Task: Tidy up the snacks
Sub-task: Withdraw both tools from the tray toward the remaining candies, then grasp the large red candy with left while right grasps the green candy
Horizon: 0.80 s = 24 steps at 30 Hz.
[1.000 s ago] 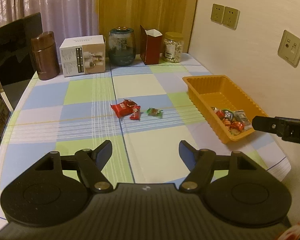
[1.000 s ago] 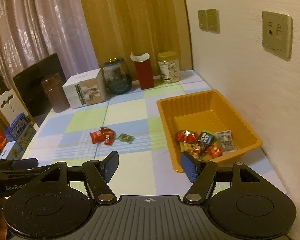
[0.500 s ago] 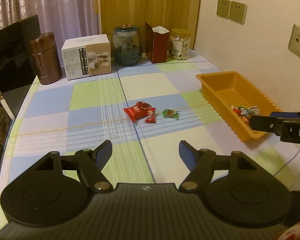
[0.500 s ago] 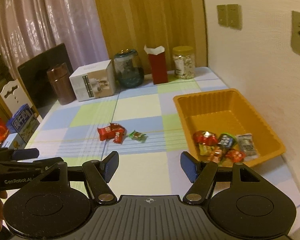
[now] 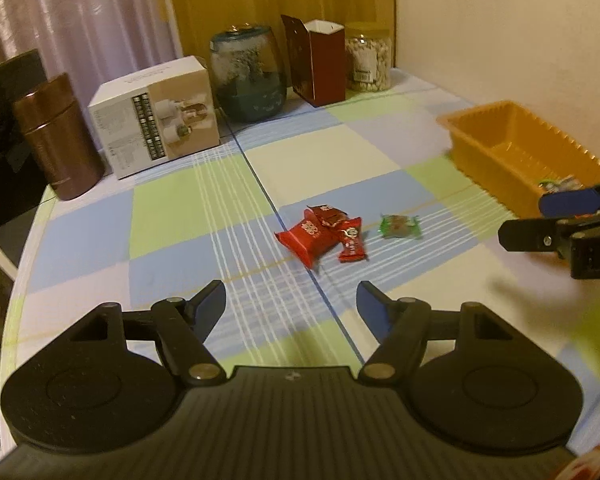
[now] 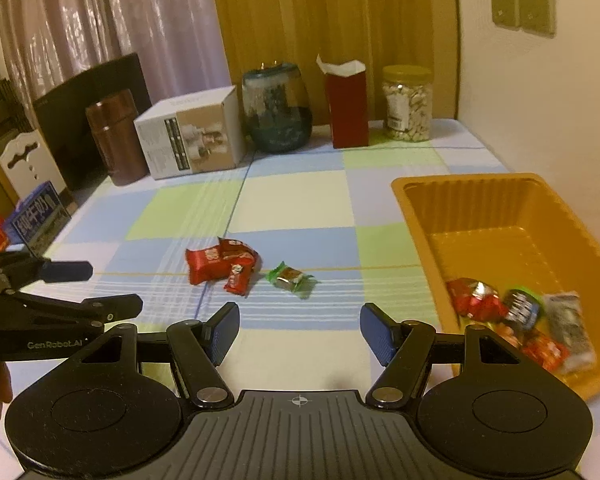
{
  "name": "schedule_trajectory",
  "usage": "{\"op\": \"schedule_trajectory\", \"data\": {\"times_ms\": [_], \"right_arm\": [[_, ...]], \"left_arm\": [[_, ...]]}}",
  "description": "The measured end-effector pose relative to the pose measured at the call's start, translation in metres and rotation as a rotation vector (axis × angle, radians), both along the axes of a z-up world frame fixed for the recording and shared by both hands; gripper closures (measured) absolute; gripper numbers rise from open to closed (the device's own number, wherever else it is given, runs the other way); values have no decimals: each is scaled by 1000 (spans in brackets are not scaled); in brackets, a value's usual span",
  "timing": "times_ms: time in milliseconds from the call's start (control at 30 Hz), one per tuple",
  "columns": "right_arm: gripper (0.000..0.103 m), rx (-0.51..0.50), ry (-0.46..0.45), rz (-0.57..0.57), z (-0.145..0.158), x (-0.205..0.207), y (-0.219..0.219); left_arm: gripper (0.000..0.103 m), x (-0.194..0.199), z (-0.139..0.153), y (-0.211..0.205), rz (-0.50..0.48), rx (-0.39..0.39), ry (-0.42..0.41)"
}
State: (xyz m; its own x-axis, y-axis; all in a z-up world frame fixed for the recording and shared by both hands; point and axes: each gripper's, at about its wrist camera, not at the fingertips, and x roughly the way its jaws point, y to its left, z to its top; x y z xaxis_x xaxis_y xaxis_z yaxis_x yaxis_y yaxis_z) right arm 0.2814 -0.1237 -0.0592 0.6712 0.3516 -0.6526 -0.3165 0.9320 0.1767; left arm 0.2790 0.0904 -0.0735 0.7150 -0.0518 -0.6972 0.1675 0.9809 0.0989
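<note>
In the tray (image 6: 418,216) several snacks (image 6: 516,316) already lie, while left of it red packets (image 6: 220,266) and a green candy (image 6: 290,278) wait, left gripper (image 5: 291,304) and right gripper (image 6: 298,328) both agape, empty

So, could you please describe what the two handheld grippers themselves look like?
Both are matte black. The left gripper and right gripper each have two round discs, a ribbed centre plate, silver pivot pins and blue-padded fingers. White lettering runs along their sides. No cables or sleeves show.
</note>
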Motion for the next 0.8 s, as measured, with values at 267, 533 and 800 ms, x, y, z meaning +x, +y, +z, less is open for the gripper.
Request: {"op": "schedule_trajectory", "data": {"times_ms": [267, 533, 800], "right_arm": [[35, -53, 0, 54, -38, 43, 16], [39, -169, -43, 202, -66, 69, 37], [48, -186, -54, 253, -82, 87, 44]], "left_arm": [[36, 47, -29, -3, -60, 43, -11], [40, 82, -57, -14, -195, 111, -11], [51, 98, -69, -13, -243, 80, -6]]}}
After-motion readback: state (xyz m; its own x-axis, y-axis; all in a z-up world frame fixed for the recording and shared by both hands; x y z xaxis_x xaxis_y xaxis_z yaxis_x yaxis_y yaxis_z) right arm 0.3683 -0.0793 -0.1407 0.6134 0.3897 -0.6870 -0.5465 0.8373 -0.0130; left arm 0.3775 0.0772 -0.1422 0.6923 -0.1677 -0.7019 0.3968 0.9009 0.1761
